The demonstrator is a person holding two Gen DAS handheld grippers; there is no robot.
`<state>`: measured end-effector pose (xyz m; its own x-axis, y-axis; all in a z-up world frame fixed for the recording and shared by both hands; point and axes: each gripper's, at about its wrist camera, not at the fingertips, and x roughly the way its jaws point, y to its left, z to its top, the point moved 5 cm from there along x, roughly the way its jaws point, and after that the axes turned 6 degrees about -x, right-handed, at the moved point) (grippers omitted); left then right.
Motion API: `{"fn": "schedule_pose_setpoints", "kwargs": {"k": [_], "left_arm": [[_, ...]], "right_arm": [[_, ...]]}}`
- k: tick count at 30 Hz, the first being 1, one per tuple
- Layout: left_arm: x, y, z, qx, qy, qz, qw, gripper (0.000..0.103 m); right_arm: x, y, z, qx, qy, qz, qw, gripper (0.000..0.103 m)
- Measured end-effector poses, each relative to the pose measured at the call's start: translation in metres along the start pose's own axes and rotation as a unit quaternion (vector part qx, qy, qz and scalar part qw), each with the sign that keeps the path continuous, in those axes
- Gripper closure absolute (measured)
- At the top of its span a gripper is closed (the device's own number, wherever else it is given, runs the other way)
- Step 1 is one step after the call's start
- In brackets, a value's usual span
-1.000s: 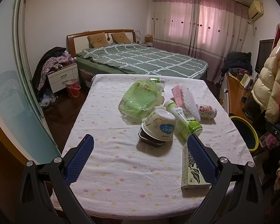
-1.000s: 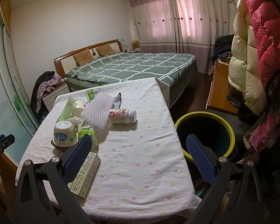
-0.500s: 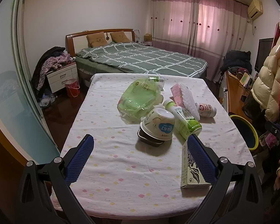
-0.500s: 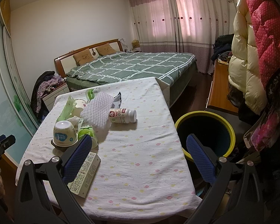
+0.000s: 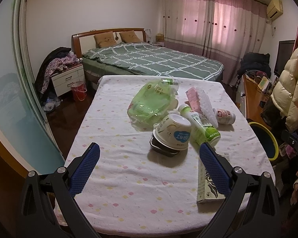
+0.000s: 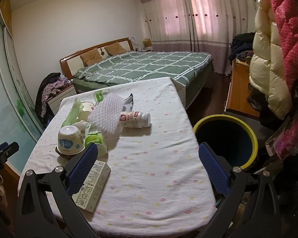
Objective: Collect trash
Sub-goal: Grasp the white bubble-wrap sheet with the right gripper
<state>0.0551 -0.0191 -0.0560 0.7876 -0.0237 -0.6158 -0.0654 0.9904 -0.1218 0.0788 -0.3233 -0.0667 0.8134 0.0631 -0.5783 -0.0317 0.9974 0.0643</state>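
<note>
Trash lies in a heap on the cloth-covered table [image 5: 117, 138]: a green plastic bag [image 5: 151, 103], an upturned paper bowl [image 5: 173, 134] [image 6: 70, 139], a green-and-white bottle [image 5: 200, 127], a white foam sheet [image 6: 109, 117], a small white bottle [image 6: 135, 117] and a flat carton [image 6: 93, 186] [image 5: 206, 182]. My left gripper [image 5: 149, 148] hangs open over the table's near edge, short of the bowl. My right gripper [image 6: 149, 150] is open too, with its left finger over the carton. A yellow-rimmed bin [image 6: 226, 138] [image 5: 263, 140] stands beside the table on the right.
Behind the table is a bed with a green checked cover [image 5: 149, 61]. A nightstand piled with clothes [image 5: 63, 69] and a red bucket [image 5: 78, 90] sit at the left. Hanging coats [image 6: 272, 59] and a wooden desk [image 6: 240, 91] crowd the right.
Both views have crept slightly forward toward the table. Nothing on the table has moved and both grippers stay open.
</note>
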Motion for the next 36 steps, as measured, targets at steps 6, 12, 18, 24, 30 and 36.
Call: {"fn": "schedule_pose_setpoints", "kwargs": {"k": [6, 12, 18, 24, 30, 36], "left_arm": [[0.013, 0.006, 0.003, -0.003, 0.013, 0.000, 0.9999, 0.004], [0.026, 0.018, 0.007, -0.012, 0.016, 0.007, 0.9998, 0.004], [0.042, 0.026, 0.009, -0.018, 0.026, 0.010, 0.9994, 0.004], [0.054, 0.030, 0.013, -0.017, 0.028, 0.010, 0.9994, 0.004], [0.067, 0.034, 0.017, -0.017, 0.034, 0.010, 0.9992, 0.004], [0.079, 0.039, 0.017, -0.023, 0.043, 0.006, 0.9988, 0.004]], "right_arm": [[0.031, 0.027, 0.005, -0.017, 0.015, 0.031, 0.999, 0.006], [0.071, 0.061, 0.017, -0.047, 0.030, 0.058, 0.997, 0.006], [0.107, 0.089, 0.031, -0.080, 0.039, 0.065, 0.994, 0.006], [0.153, 0.111, 0.045, -0.106, 0.052, 0.056, 0.991, 0.010], [0.188, 0.119, 0.047, -0.106, 0.080, 0.050, 0.990, 0.027], [0.197, 0.121, 0.044, -0.103, 0.094, 0.057, 0.989, 0.061]]}}
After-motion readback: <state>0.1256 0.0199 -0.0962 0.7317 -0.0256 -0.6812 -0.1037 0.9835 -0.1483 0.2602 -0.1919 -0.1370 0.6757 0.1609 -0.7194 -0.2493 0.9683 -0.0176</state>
